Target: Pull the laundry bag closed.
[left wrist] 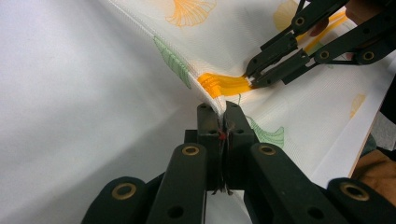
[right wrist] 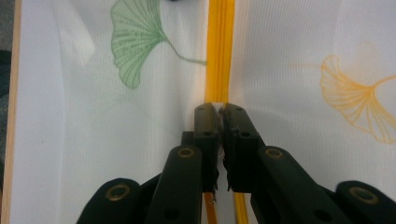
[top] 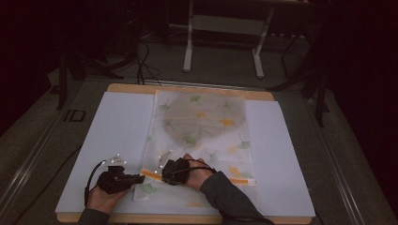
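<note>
A white mesh bag (top: 202, 136) printed with green and orange ginkgo leaves lies flat on the table, with a round grey shape showing through its far half. An orange zipper (right wrist: 219, 46) runs across its near end. My left gripper (left wrist: 223, 109) is shut on the bag's fabric edge right beside the zipper's end (left wrist: 224, 84). My right gripper (right wrist: 218, 111) is shut on the zipper a short way along from there. In the left gripper view the right gripper (left wrist: 251, 80) pinches the orange strip. From above, the left gripper (top: 141, 178) and the right gripper (top: 164, 172) sit close together at the bag's near left corner.
The bag rests on a large white sheet (top: 117, 126) that covers a wooden tabletop (top: 141, 218). Beyond the table stands a white metal frame (top: 225, 28) on the floor, with dark cables (top: 143, 61) nearby. The surroundings are dark.
</note>
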